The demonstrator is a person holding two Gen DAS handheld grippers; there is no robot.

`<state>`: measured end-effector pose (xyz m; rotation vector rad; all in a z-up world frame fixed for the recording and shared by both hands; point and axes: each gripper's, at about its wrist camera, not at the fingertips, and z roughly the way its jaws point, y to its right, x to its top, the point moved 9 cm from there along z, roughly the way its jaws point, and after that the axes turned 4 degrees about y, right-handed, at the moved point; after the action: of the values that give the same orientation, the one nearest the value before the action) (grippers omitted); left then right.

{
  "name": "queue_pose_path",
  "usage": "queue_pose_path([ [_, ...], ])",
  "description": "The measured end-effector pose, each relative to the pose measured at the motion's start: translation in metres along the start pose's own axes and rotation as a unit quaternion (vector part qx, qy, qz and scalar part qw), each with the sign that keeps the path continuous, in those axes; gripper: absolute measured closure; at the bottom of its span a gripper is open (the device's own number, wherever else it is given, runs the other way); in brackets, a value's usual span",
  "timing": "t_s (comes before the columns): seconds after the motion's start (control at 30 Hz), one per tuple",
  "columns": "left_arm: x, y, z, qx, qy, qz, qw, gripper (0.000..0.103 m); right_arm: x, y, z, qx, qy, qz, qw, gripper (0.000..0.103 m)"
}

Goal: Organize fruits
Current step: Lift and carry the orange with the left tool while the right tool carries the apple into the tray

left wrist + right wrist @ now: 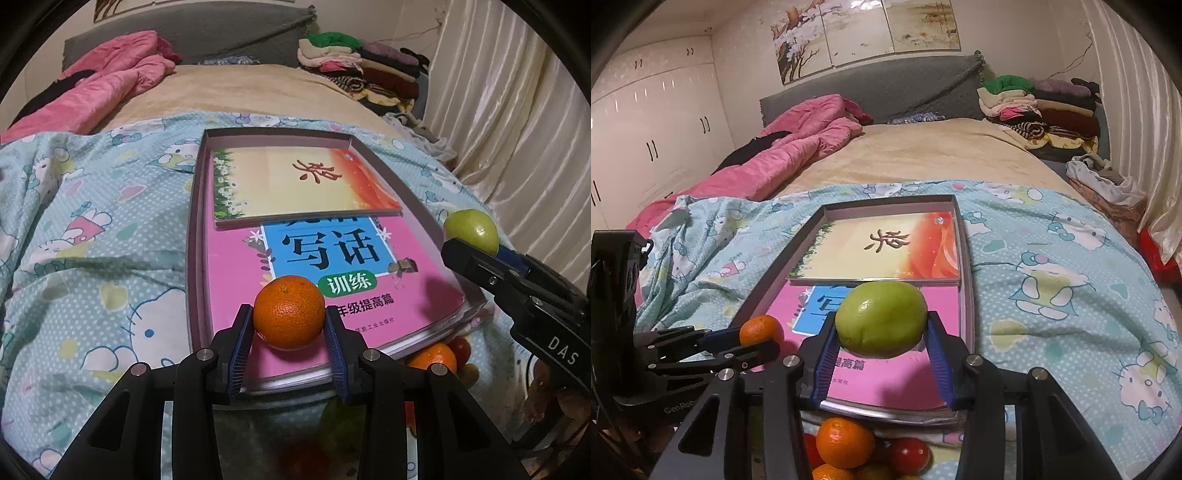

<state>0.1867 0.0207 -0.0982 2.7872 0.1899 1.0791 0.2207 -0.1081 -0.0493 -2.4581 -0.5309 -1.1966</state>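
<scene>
Pinching a round orange tangerine (289, 313) in my left gripper (289, 332) and a smooth green fruit (881, 319) in my right gripper (882, 354), I should lower both gently before easing my fingers apart.

**Box floor taken by books; bedspread open on both sides**

Shallow box (964, 258) on the bed: low walls all round, floor covered by pink workbook (332, 295) with a smaller book (295, 184) on its far half. No bare floor, only flat book covers.

Left hand-held gripper (288, 319) with its orange (289, 313) sits over the workbook's near edge; right hand-held gripper (882, 321) with a green fruit (881, 318) is beside it, narrow gap between them.

Fruit pile (846, 443) crowds the near side under both grippers.

Cartoon bedspread (1052, 295) open left and right of the box. Far off: pink quilt (798, 155), folded clothes stack (1034, 107).
</scene>
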Motion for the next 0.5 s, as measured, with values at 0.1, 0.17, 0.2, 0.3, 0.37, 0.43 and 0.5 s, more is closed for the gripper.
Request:
queue_pose_path([
  [0.1,-0.001,-0.002,0.002,0.002,-0.003,0.000,1.0000,0.064,-0.003,0.001,0.004,-0.010,-0.008,-0.008,1.000,0.058],
  [0.17,-0.001,-0.004,0.002,0.010,-0.003,0.002,0.9999,0.064,-0.006,0.003,0.007,-0.015,-0.015,-0.007,1.000,0.058],
  [0.2,-0.001,-0.005,0.003,0.013,-0.004,0.003,0.9999,0.064,-0.008,0.004,0.008,-0.016,-0.019,-0.005,1.000,0.058],
  [0.3,-0.001,-0.006,0.004,0.014,-0.002,0.006,0.9999,0.064,-0.012,0.006,0.013,-0.021,-0.029,-0.004,0.999,0.058],
  [0.37,-0.001,-0.006,0.005,0.020,0.001,0.014,0.9997,0.063,-0.016,0.006,0.016,-0.024,-0.036,-0.009,0.999,0.058],
  [0.43,-0.001,-0.006,0.005,0.021,0.003,0.019,0.9996,0.063,-0.018,0.006,0.017,-0.026,-0.040,-0.011,0.999,0.058],
  [0.5,-0.001,-0.006,0.006,0.022,0.003,0.020,0.9996,0.063,-0.019,0.005,0.018,-0.027,-0.043,-0.014,0.999,0.058],
])
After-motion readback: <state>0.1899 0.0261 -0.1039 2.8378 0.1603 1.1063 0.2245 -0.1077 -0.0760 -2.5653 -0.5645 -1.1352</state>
